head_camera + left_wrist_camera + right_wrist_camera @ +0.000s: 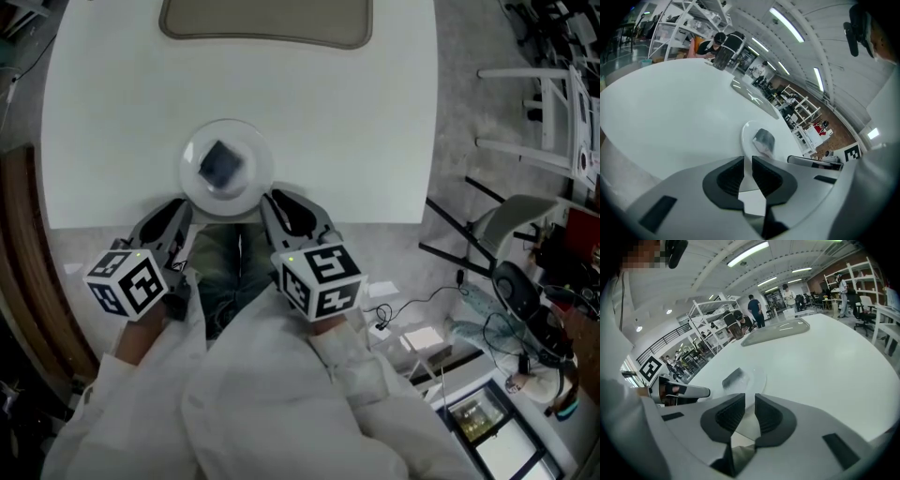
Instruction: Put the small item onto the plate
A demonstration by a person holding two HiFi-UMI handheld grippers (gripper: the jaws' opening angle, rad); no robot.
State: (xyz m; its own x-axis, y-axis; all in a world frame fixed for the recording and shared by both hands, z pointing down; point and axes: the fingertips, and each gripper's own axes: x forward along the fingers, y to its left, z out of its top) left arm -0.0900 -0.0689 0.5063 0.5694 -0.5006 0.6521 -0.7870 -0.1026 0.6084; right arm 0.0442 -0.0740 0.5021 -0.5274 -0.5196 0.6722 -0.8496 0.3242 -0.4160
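Judging from how things lie, the placing is done: the small item [222, 164] rests near the middle of the plate [192, 178], touching nothing else. What remains is only to come away cleanly.

The left gripper [173, 214] sits just beside the plate's near-left rim. The right gripper [281, 208] sits just beside its near-right rim. Each has its jaws slightly parted and empty; through each slit only the plate's edge and the table [112, 112] show.

The plate stands very close to the table's near edge, so a knock from either gripper could probably slide it off. I would draw both grippers back from the plate along the line they point and keep them low, without sweeping sideways across the rim.

Several things are hard to read:
- The item is dark and squarish with a paler underside, but what it is I cannot tell, nor whether it lies flat.
- The grippers cover the table edge on the plate's near side.
- Beyond the plate, a grey tray [265, 23] is cut off by the head view's top edge.
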